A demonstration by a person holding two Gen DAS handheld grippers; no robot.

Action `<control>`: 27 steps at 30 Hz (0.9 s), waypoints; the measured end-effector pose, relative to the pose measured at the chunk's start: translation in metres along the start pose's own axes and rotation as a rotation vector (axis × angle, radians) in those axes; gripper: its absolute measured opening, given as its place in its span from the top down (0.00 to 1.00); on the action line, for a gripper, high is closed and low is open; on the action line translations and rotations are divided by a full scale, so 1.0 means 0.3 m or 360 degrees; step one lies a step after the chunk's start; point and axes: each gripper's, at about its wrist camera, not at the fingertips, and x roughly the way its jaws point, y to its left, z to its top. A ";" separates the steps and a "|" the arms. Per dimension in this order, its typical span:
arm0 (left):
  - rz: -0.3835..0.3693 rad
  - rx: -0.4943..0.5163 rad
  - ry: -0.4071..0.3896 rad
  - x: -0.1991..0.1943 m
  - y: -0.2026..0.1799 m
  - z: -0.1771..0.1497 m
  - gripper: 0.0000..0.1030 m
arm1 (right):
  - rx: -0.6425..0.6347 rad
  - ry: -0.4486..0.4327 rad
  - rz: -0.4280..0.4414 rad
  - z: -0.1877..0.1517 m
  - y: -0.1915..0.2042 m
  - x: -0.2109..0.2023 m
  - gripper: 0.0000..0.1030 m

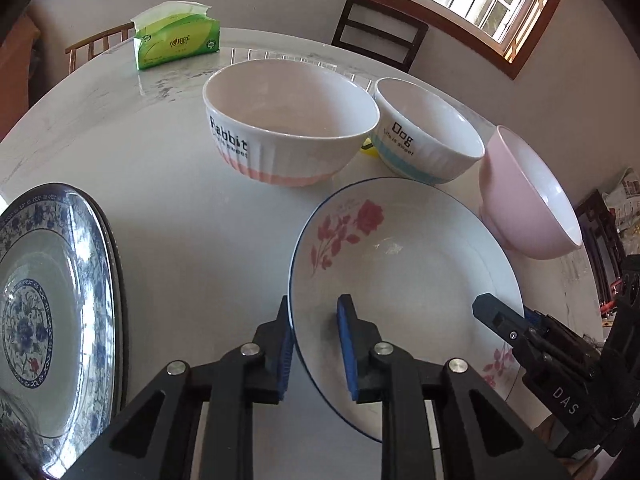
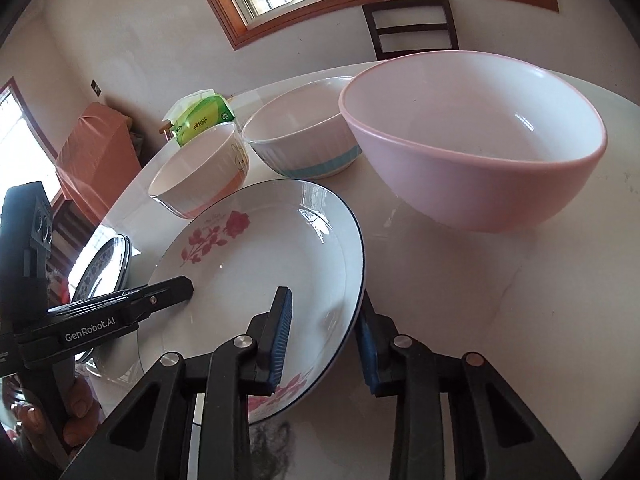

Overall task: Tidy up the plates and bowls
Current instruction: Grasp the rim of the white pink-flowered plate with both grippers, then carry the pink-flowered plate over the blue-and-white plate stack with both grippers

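A white plate with red roses and a thin blue rim (image 1: 400, 260) (image 2: 260, 264) lies between both grippers. My left gripper (image 1: 314, 304) grips its left rim, one blue pad inside the plate and one outside the edge. My right gripper (image 2: 322, 304) is shut on the opposite rim, its outer finger tucked under the edge; that side looks slightly raised. Behind the plate stand a pink-banded "Rabbit" bowl (image 1: 288, 136), a blue-banded "Dog" bowl (image 1: 428, 132) and a plain pink bowl (image 1: 524, 208) (image 2: 480, 160). A stack of blue-and-white patterned plates (image 1: 48, 300) sits at the left.
The round marble table (image 1: 160, 140) holds a green tissue pack (image 1: 176, 40) at the far side. A small yellow object (image 1: 368, 148) shows between the two banded bowls. A dark chair (image 1: 380, 32) stands behind the table under a window. A hand (image 2: 76, 412) holds the left gripper.
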 end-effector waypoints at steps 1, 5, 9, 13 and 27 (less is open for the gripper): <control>0.0009 0.0003 -0.0015 -0.008 0.001 -0.008 0.79 | -0.0020 -0.0006 -0.0016 -0.003 0.008 -0.006 0.71; 0.0038 0.0014 -0.0050 -0.033 -0.015 -0.040 0.79 | -0.0039 -0.0019 -0.0025 -0.026 0.024 -0.027 0.72; 0.0037 0.0021 -0.0057 -0.052 -0.022 -0.076 0.79 | -0.0022 -0.0036 -0.0021 -0.048 0.021 -0.049 0.72; 0.0034 0.0030 -0.0064 -0.071 -0.021 -0.105 0.79 | -0.0022 -0.0055 -0.0029 -0.066 0.042 -0.062 0.72; 0.0071 0.0045 -0.0125 -0.138 -0.023 -0.157 0.79 | -0.0079 -0.0118 -0.0018 -0.113 0.086 -0.100 0.74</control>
